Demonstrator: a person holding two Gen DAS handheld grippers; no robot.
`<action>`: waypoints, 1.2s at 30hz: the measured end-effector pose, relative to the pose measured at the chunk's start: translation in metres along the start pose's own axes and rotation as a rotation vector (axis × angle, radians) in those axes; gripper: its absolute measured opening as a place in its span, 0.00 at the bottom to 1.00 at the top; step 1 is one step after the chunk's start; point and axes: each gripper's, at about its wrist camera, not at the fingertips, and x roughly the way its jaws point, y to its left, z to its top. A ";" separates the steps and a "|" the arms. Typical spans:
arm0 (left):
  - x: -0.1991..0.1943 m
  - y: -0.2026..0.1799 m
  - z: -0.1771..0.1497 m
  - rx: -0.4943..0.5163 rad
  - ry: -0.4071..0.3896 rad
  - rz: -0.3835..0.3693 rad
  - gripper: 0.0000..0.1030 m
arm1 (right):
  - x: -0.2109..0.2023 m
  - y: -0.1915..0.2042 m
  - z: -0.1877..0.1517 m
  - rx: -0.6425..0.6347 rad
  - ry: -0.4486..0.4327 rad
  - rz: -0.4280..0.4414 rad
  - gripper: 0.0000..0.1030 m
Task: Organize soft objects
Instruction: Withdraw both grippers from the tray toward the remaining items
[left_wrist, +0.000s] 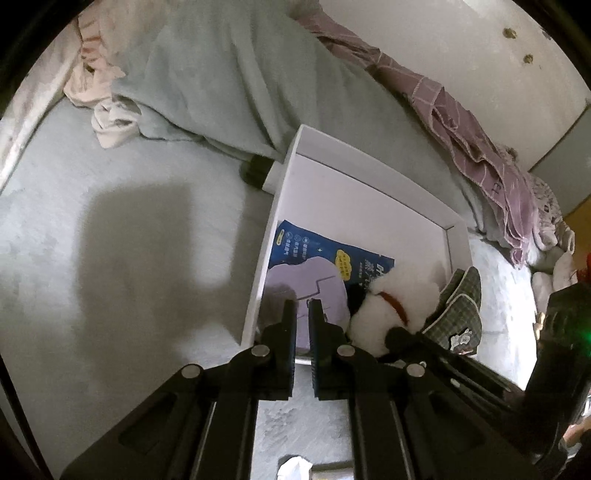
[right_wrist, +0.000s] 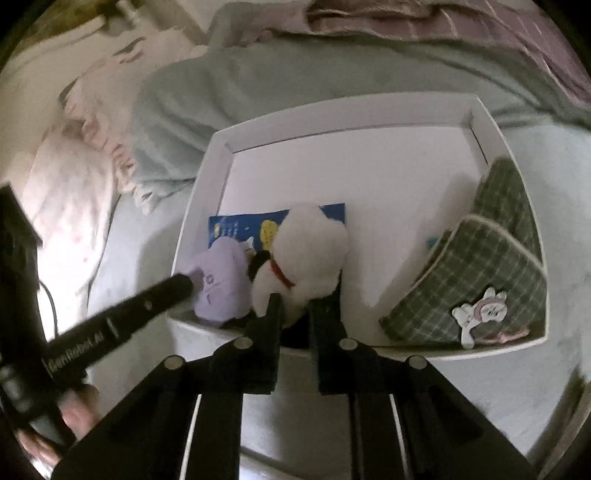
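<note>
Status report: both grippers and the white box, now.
Left gripper shut, over the lilac pouch. Right gripper at the white plush toy, grip unclear. White box holds both plus green plaid slippers.

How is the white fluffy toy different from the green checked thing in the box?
The white plush toy is fluffy and plain with a red collar; the green checked item is flat-woven plaid with a cartoon patch. The toy lies mid-box; the checked item leans against the right wall. Both sit inside the white box.

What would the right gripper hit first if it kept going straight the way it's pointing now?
Most likely the white plush toy lying in the white box: the right gripper points straight at it, fingertips already at its lower edge. Whether they touch it is unclear.
</note>
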 end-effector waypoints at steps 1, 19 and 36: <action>-0.001 -0.002 -0.001 0.007 0.003 0.007 0.05 | 0.000 0.002 0.000 -0.024 -0.004 -0.005 0.20; -0.015 -0.028 -0.024 0.089 0.113 -0.033 0.30 | -0.052 -0.008 -0.020 0.098 -0.041 0.000 0.53; -0.024 -0.020 -0.058 0.149 0.232 -0.087 0.33 | -0.105 0.006 -0.095 0.078 -0.191 -0.186 0.68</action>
